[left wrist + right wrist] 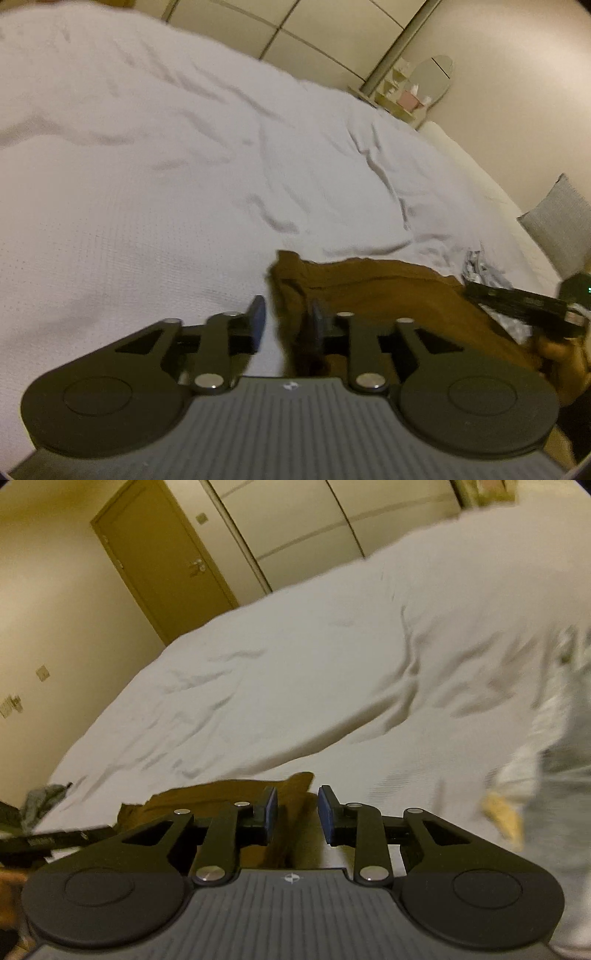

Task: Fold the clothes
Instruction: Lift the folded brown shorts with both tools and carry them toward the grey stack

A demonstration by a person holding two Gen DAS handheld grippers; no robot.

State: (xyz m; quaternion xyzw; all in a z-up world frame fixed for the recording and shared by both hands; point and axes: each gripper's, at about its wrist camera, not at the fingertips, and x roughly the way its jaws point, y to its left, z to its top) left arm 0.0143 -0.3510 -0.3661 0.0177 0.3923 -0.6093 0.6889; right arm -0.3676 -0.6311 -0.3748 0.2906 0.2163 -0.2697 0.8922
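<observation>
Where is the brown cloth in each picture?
Left wrist view: the brown cloth lies low and right of centre, running between the open fingers of the left gripper.
Right wrist view: the brown cloth sits low, left of centre, behind the open right gripper.
Shared landmark: the white bed cover under the cloth.

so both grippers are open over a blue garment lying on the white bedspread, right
Not quite: the garment is brown, not blue; only the gripper pads are blue. The left wrist view shows it plainly, lying on the white bedspread. The rest holds: the left gripper and the right gripper both have their jaws apart over the garment's edge.
</observation>
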